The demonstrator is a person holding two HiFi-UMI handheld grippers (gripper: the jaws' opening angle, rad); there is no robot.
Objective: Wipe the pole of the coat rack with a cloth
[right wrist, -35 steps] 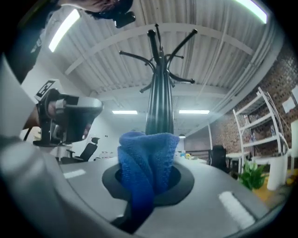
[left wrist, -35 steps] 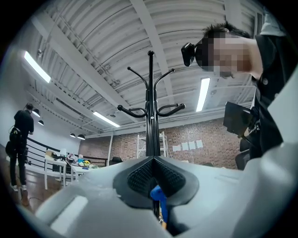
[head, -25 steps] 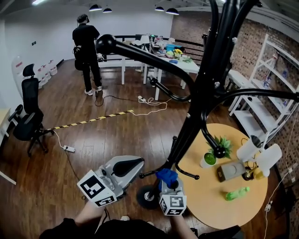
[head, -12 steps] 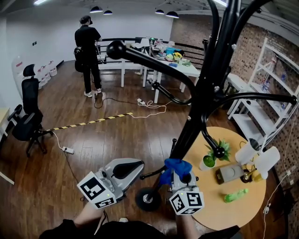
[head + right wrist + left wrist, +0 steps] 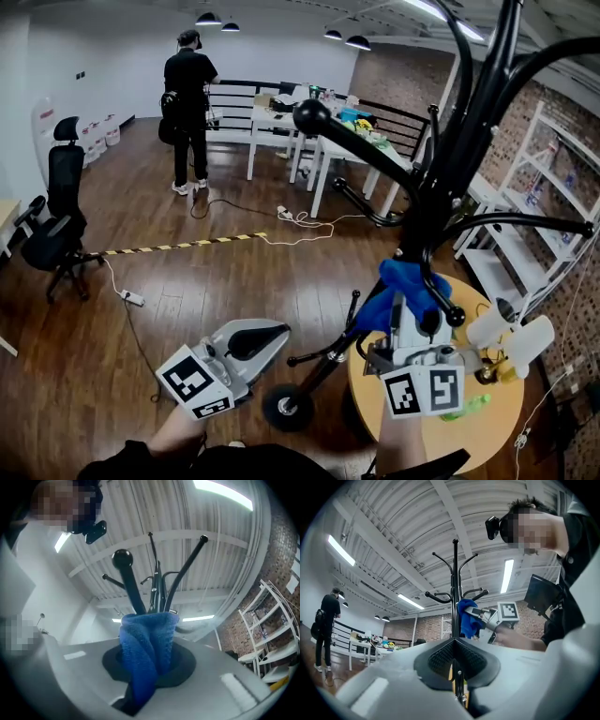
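L gripper: held low, left of the rack. Jaws are brought together with nothing clamped. The pole is only seen in line beyond them, so the rack is judged unsteadied.

Black metal coat-rack pole is carried on a round black base.

Blue terry cloth is pinched by R gripper, jaws closed on a folded bunch of it. The free end is pushed up against the pole approx mid-height, near the lower hook arms.

Risks, as judged:
- Rack can be rocked or tipped if the cloth is pressed sideways w/o a hold from the L side. Base is small and the hooks are top-heavy.
- Tip direction is likely toward the round yellow table near the base. Green plastic bottle and white containers could be knocked over.
- Black ball-ended hook sits right by R gripper. Cloth or jaw can be snagged on it during an upstroke.
- Cloth is gripped by a bunch only, so it could be dragged out of the jaws by friction if squeezed too hard on the pole.
- Only one side of the pole is contacted, so the back may be missed.
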